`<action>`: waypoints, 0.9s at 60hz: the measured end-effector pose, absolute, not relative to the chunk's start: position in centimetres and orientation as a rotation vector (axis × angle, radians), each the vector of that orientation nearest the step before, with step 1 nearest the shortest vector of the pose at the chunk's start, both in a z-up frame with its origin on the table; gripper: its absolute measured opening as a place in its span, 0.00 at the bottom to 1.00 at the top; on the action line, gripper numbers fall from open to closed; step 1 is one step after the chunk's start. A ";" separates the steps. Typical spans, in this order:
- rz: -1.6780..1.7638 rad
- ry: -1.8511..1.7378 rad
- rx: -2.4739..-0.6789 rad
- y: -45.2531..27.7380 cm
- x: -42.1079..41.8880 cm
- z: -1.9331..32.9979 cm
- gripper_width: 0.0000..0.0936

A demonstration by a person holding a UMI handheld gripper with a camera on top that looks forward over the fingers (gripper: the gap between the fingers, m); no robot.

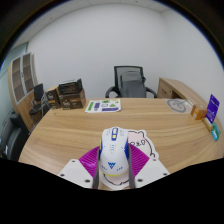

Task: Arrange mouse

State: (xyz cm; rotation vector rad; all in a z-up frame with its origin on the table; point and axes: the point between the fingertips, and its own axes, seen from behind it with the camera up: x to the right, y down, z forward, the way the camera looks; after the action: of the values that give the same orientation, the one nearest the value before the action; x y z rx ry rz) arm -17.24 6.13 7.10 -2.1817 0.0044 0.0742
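A white computer mouse (112,155) with blue markings sits between my gripper's (112,168) two fingers, its nose pointing away from me over the wooden table (70,125). The magenta pads (88,163) press against both of its sides, so the gripper is shut on the mouse. A white sheet with writing (137,146) lies on the table just beyond and to the right of the mouse. I cannot tell whether the mouse rests on the table or is lifted a little.
A green-and-white box (102,105) lies at the table's far edge. A round grey object (179,105) and a blue and teal box (212,112) stand at the far right. A black office chair (131,82) stands behind the table, shelves (22,82) to the left.
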 end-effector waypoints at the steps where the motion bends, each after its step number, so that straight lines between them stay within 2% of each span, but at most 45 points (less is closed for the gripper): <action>1: 0.076 0.002 -2.191 6.6 -16.7 6.6 0.43; 13: 0.110 -0.002 -2.303 11.1 -12.4 0.7 0.43; 23: 0.179 0.011 -2.319 11.5 -12.5 -0.7 0.44; 29: 0.170 -0.028 -2.320 11.4 -12.6 -0.8 0.54; 33: 0.184 -0.035 -2.317 11.1 -12.8 -0.4 0.63; 38: 0.187 -0.015 -2.300 9.9 -13.0 0.9 0.91; 40: 0.180 -0.005 -2.295 9.1 -13.2 1.6 0.89; 54: 0.088 0.087 -2.229 1.0 -14.8 6.9 0.89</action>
State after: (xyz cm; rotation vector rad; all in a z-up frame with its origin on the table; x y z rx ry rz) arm -14.83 1.01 6.87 -2.2288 0.0867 0.0883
